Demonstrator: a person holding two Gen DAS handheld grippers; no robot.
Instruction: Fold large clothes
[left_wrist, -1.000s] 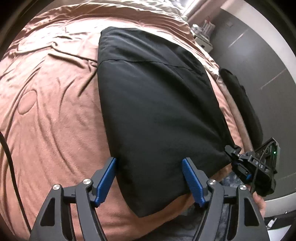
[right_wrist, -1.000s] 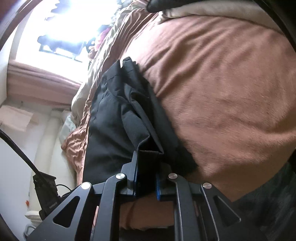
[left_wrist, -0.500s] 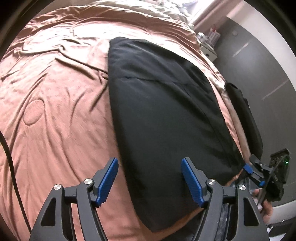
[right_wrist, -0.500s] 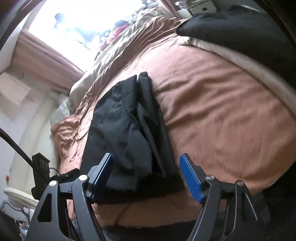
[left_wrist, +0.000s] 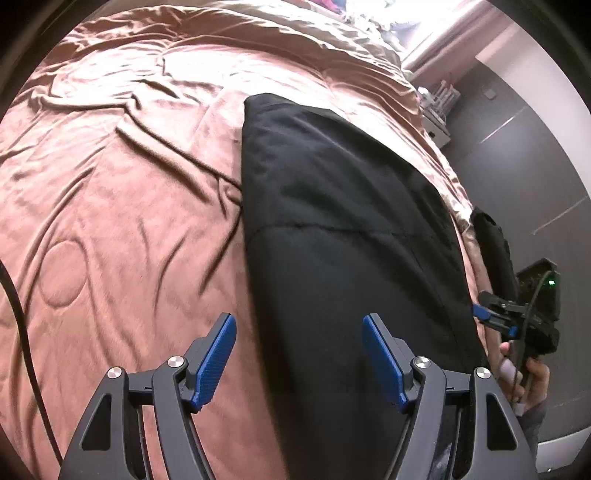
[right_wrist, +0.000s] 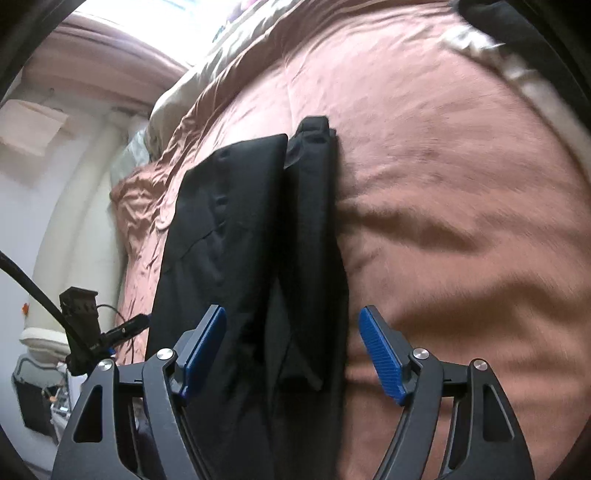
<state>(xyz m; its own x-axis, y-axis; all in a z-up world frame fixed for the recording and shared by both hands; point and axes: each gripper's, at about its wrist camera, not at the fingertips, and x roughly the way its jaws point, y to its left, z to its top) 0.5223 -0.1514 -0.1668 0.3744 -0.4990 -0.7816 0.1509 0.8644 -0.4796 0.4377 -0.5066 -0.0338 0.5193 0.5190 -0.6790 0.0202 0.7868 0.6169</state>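
A black garment (left_wrist: 343, 236), folded into a long narrow shape, is lying flat on a wrinkled pink-brown bedspread (left_wrist: 110, 206) covering a bed. The left claw (left_wrist: 299, 354) is hovering over the garment's near end with its blue pads spread wide and gripping nothing. The right claw (right_wrist: 291, 350) is hanging above the garment's (right_wrist: 251, 229) folded layers, its pads likewise parted and holding nothing.
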